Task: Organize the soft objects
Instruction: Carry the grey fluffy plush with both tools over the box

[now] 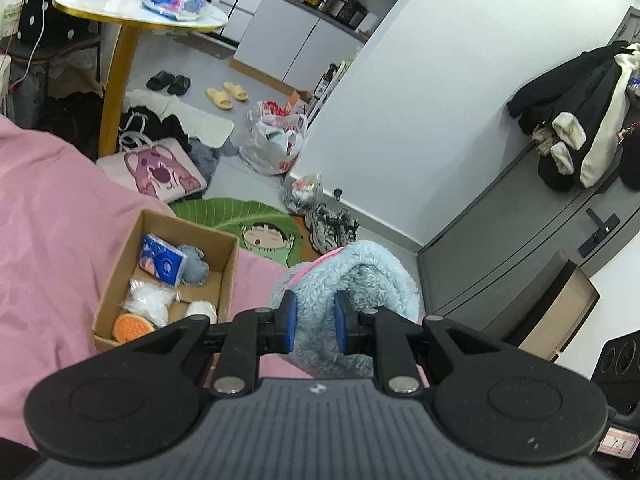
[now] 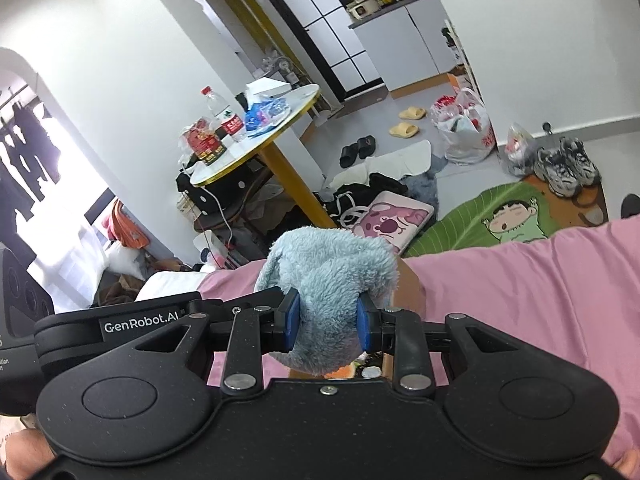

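A fluffy light-blue plush item with a pink trim is held up over the pink bedsheet. My left gripper is shut on one part of it. In the right wrist view my right gripper is shut on another part of the same blue plush. To the left of my left gripper, a cardboard box sits on the sheet. It holds a blue tissue pack, a grey plush, a white fluffy bundle and an orange round sponge.
Beyond the bed lie a green leaf rug, a pink cartoon bag, sneakers, plastic bags and slippers. A round white table on a yellow leg carries bottles and packets. Coats hang on a grey door.
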Action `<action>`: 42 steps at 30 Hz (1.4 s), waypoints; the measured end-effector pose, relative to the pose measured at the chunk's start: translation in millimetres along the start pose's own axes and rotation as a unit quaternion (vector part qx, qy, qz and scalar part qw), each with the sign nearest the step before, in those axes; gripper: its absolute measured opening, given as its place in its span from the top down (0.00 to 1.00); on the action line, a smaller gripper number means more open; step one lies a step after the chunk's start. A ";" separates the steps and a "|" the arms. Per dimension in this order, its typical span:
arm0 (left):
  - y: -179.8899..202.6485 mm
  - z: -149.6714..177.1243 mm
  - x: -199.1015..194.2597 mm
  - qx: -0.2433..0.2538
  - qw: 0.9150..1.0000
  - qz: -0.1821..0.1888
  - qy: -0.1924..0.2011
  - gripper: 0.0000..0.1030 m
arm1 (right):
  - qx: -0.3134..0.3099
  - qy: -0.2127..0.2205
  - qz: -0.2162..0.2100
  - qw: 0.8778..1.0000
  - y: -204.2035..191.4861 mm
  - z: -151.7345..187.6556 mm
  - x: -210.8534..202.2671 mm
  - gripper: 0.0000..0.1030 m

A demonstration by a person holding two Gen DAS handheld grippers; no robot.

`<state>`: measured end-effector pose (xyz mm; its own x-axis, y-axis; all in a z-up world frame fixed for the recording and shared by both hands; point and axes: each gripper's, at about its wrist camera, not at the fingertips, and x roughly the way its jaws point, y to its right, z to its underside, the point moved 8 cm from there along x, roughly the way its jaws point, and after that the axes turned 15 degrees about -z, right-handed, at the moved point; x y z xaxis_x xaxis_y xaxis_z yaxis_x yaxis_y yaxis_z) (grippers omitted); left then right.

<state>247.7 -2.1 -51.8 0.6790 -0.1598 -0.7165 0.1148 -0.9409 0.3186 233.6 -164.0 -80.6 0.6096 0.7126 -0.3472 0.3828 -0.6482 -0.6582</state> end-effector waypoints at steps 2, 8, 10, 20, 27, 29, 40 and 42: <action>-6.8 -3.2 -2.1 -0.006 1.000 0.002 0.003 0.82 | -0.007 -0.002 -0.001 1.000 -6.8 -0.6 4.6 0.73; -26.7 -7.9 2.5 -0.026 1.000 0.003 0.000 0.82 | -0.017 -0.014 0.001 1.000 -16.8 2.3 22.3 0.73; -34.2 -9.1 5.5 -0.032 0.999 0.004 -0.003 0.82 | -0.018 -0.018 0.003 1.000 -19.3 4.3 28.2 0.73; -63.2 -11.6 34.5 -0.052 0.998 0.003 -0.030 0.82 | -0.012 -0.042 0.019 0.999 -16.0 12.7 61.6 0.72; -86.7 -8.7 64.6 -0.072 0.996 -0.001 -0.056 0.82 | -0.004 -0.072 0.035 0.997 -0.5 20.1 91.5 0.72; -93.4 -7.5 75.5 -0.078 0.995 -0.002 -0.065 0.82 | -0.005 -0.080 0.040 0.996 3.5 23.5 100.5 0.72; -121.3 0.3 134.2 -0.091 0.989 -0.021 -0.113 0.82 | 0.012 -0.117 0.063 0.991 33.3 43.0 145.6 0.72; -125.3 2.9 143.6 -0.095 0.988 -0.024 -0.121 0.82 | 0.011 -0.126 0.068 0.990 38.0 45.5 153.4 0.72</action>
<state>328.8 92.0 -196.4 0.4791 -0.2055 -0.8534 0.2918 -0.8796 0.3757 310.1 -67.1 -189.3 0.4617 0.6645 -0.5876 0.2920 -0.7394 -0.6067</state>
